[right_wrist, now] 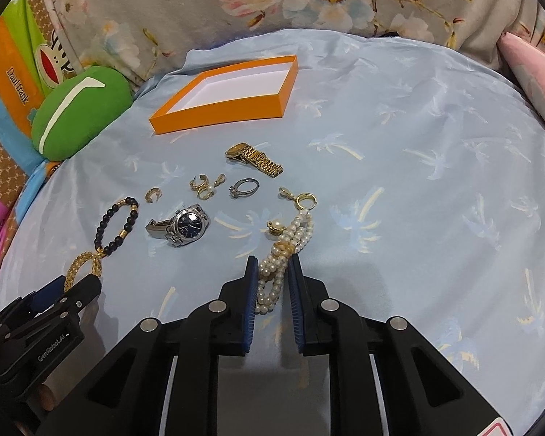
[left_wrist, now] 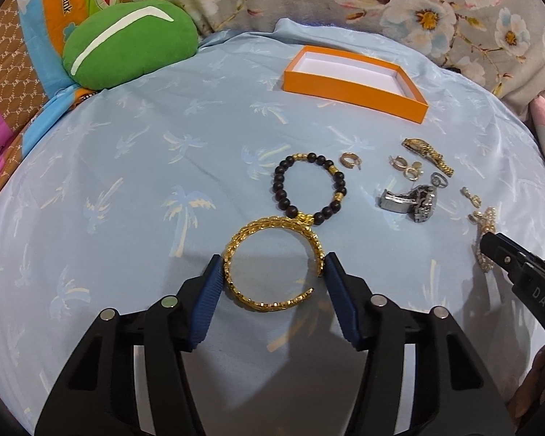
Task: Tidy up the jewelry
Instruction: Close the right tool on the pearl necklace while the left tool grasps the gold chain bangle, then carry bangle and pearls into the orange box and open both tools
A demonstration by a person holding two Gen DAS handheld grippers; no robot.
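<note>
Jewelry lies scattered on my blue sheet, short of the orange box. Gold bangle: between the pads of my left gripper, both pads touching its rim. Pearl strand: pinched in my right gripper, jaws nearly together. Bead bracelet touches the bangle. Loose: steel watch, gold watch, ring, earrings.

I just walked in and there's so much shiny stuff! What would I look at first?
Probably the empty orange box at the back of the blue sheet. Next, the gold bangle between the left gripper pads, touching the black bead bracelet, and the pearl bracelet pinched in the right gripper.
</note>
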